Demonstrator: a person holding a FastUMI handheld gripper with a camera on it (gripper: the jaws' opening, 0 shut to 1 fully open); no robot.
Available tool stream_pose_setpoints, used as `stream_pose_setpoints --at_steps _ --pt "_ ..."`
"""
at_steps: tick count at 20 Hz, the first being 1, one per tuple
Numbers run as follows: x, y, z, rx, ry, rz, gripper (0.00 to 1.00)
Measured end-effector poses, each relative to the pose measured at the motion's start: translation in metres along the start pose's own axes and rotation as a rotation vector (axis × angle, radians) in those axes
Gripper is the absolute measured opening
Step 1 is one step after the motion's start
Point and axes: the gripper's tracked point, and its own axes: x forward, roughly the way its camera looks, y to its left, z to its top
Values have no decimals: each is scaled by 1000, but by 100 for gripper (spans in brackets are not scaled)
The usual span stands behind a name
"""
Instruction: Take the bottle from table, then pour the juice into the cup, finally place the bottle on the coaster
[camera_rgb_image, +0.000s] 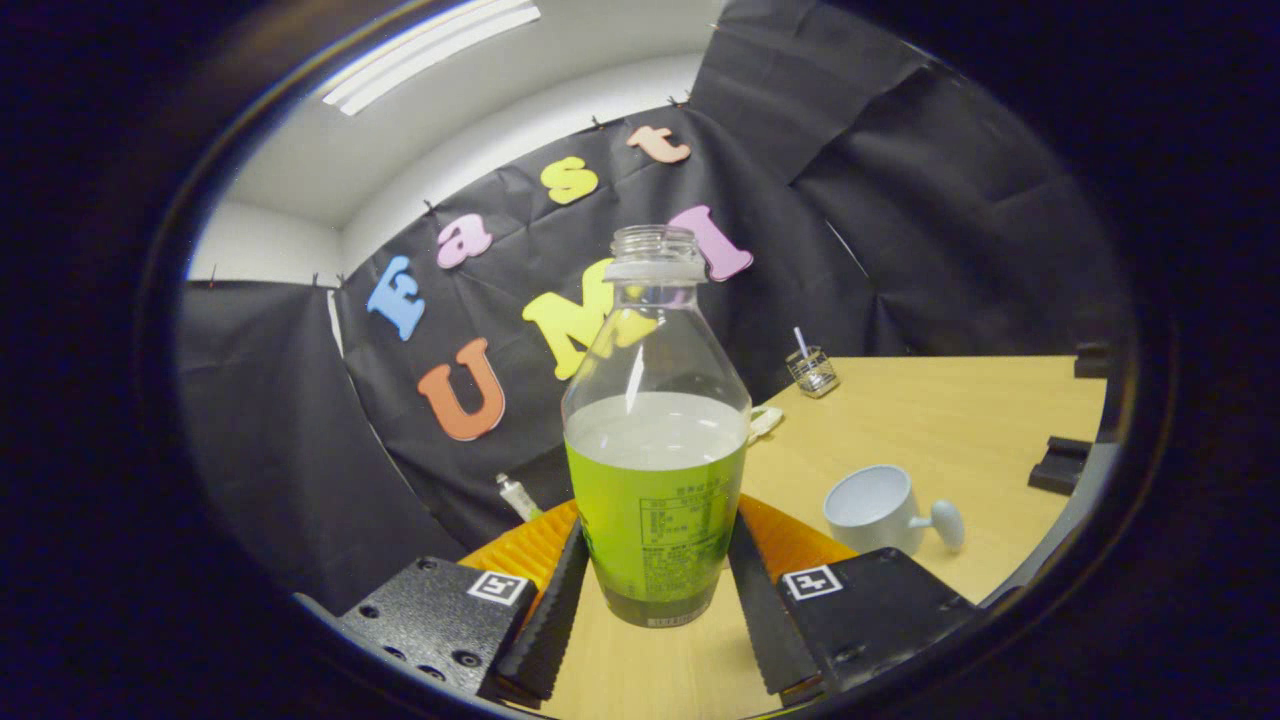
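Note:
A clear uncapped bottle (655, 470) with a green label, about half full of pale juice, stands upright between my fingers. My gripper (658, 530) is shut on the bottle, one finger pressing each side of the labelled lower part. An orange ribbed coaster (790, 540) lies just behind the bottle, showing on both sides of it. A pale cup (875, 510) with a knob-like handle sits on the wooden table (950, 420), right of the bottle and just beyond my right finger. The whole scene looks tilted.
A small wire holder (812, 372) with a straw stands at the table's far edge by the black cloth wall. A small white tube (518, 496) lies left of the coaster. Black blocks (1060, 465) sit at the table's right edge. A white item (766, 421) peeks from behind the bottle.

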Motion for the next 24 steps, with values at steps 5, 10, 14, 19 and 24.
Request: stream_pose_setpoints --at_steps 5,10,14,19,24 --pt "5 -7 14 -181 -34 -75 78" --pt "36 -5 24 -291 -47 -117 78" --pt "77 5 29 -373 -35 -135 79" --pt "127 6 19 -437 8 -148 79" --pt "178 -3 -8 -480 98 -152 80"
